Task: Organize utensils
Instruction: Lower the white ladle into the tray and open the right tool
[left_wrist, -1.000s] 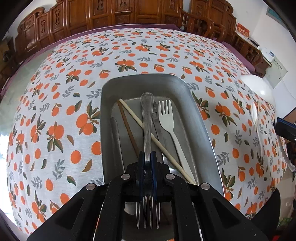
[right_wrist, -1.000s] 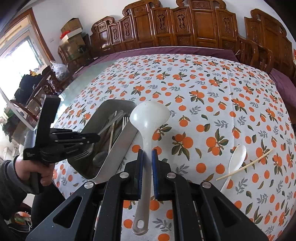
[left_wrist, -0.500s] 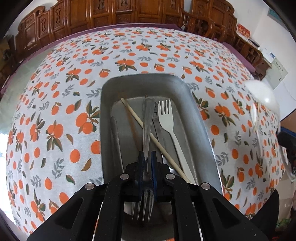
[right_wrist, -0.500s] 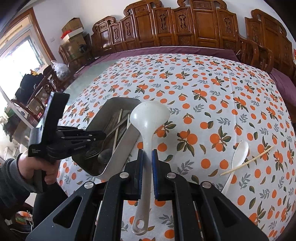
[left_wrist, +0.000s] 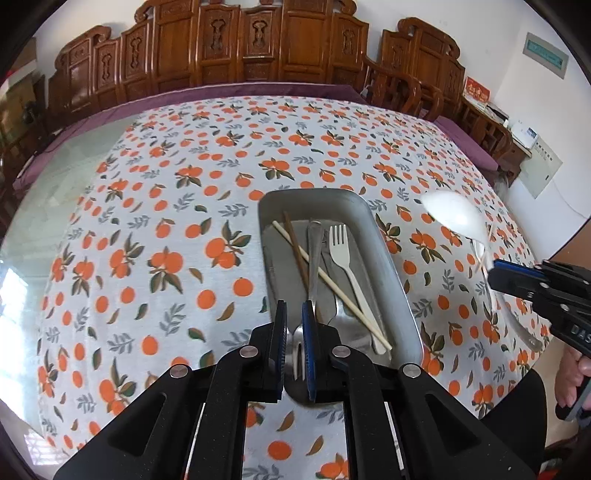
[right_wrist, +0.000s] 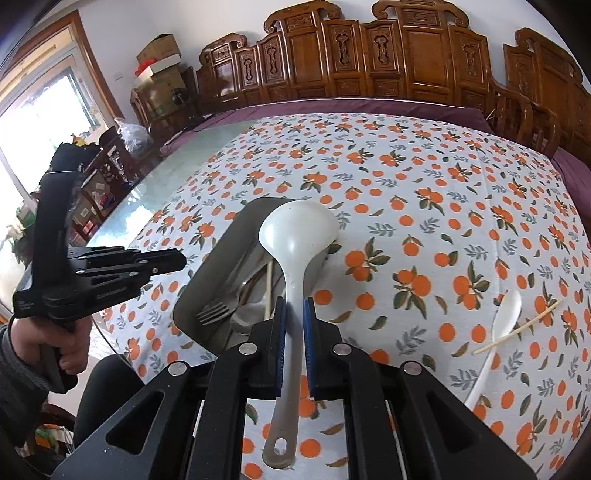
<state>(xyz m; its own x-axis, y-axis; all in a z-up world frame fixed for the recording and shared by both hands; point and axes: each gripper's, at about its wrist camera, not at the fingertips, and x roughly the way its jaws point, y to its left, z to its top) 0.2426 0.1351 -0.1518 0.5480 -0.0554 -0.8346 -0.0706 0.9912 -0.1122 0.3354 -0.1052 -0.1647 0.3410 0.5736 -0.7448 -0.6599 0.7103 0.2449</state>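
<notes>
Steel fork (left_wrist: 312, 273) now lies in the metal tray (left_wrist: 388, 254) among chopsticks and a white plastic fork (left_wrist: 341, 247); a second ago the left gripper (left_wrist: 294, 328) pinched it. That gripper, pressed together and empty, has lifted away toward 7 o'clock. The right gripper (right_wrist: 293, 314) still pinches the white ladle (right_wrist: 297, 236) over the tray's 3 o'clock rim.

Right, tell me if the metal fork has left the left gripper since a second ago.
Yes. The metal fork now lies in the tray, and the left gripper has pulled back toward the tray's near-left corner.
</notes>
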